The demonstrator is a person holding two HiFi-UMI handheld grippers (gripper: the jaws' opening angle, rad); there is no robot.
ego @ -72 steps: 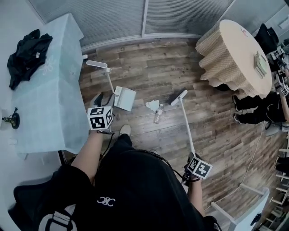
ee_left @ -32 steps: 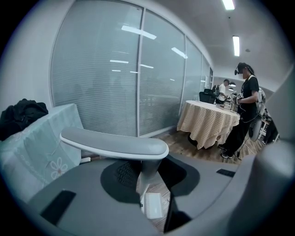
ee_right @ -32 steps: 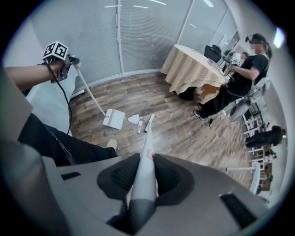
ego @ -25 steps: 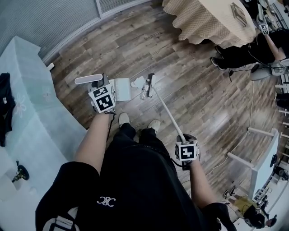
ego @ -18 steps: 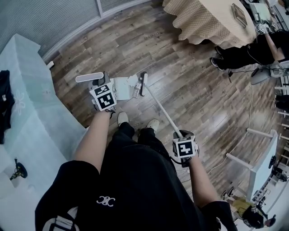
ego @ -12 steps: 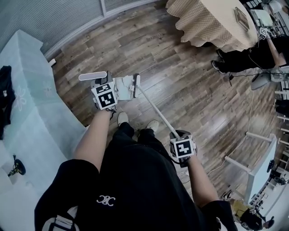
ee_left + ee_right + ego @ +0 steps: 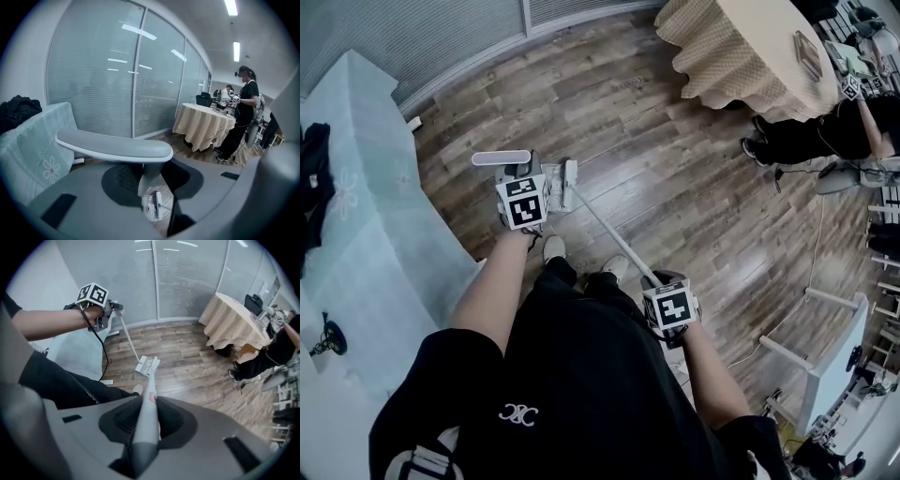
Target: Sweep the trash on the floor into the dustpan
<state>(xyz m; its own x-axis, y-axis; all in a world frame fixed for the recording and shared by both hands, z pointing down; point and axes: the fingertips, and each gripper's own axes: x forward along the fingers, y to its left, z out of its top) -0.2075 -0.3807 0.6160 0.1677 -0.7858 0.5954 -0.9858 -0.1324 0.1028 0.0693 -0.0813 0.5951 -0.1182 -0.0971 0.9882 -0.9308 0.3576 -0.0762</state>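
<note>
From the head view, the left gripper [image 7: 516,180] holds the tall handle [image 7: 500,157] of the white dustpan [image 7: 551,184]. The pan sits on the wood floor [image 7: 675,178], just in front of this gripper's jaws. The right gripper [image 7: 661,286] holds the top end of the broom stick [image 7: 609,232]. The stick runs from its jaws, forward and down, to the broom head [image 7: 570,173]. The broom head is right at the open side of the dustpan. The person's two shoes [image 7: 553,247] are between the two grippers. A round table with a checked cloth [image 7: 722,56] is far off past the right gripper.

In the left gripper view, the jaws are squeezed tight on the thin post [image 7: 149,174] of the dustpan handle. The flat top bar [image 7: 115,146] of the handle lies across, just above the jaws. Down below the jaws you can see the trash [image 7: 149,208]. It looks like a crushed clear bottle, and it is touching the broom head. Another person [image 7: 243,112] stands far ahead by the round table.

In the right gripper view, the jaws are closed on the broom stick, one on each side, with no gap. Straight ahead of the jaws, the stick ends at the broom head, which is pushed up against the dustpan. The trash is too small to make out here. The left gripper is up and to the left of these jaws.
</note>
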